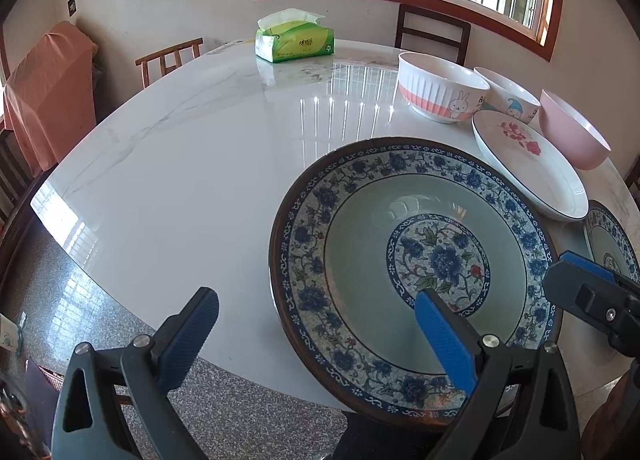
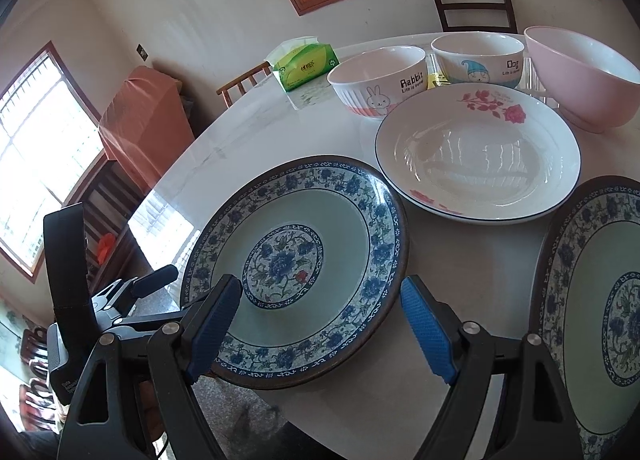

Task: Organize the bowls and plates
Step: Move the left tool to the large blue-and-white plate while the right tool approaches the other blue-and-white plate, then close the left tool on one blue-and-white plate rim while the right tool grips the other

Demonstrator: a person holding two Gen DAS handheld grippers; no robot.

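Landmark: the near blue-patterned plate [image 1: 414, 280] [image 2: 296, 264], lying flat at the worktop [image 1: 192, 164] edge closest to the person, its near rim slightly overhanging.
Left gripper [image 1: 316, 336]: jaws spread wide and holding nothing; 1 finger hangs over the landmark plate's bowl, the other off its left side over bare worktop.
Right gripper [image 2: 320, 332]: jaws spread wide and holding nothing, straddling the landmark plate's near-right rim without clamping it.
Other dishes: a white rose plate [image 1: 528, 164] [image 2: 478, 156] just behind and right of the landmark; a second blue-patterned plate [image 2: 600, 320] to its right; a rabbit bowl [image 1: 440, 86] [image 2: 378, 78], a dog bowl [image 2: 478, 56] and a pink bowl [image 1: 574, 128] [image 2: 584, 76] in a row further back.
Step in hand: probably the approach to the first pickup, with both grippers converging on the landmark plate and nothing stacked yet.
Next move calls for: 1 gripper lowering until a finger slips under the overhanging rim, then closing on it; a glazed rim looks likely to slip.
Left wrist view only: the right gripper's fingertip poking in at the landmark's right; the far-left worktop and a tissue pack [image 1: 296, 40] seen clearly.
Right wrist view only: most of the second blue-patterned plate, the bowls' lettering, and the left gripper's body left of the landmark.
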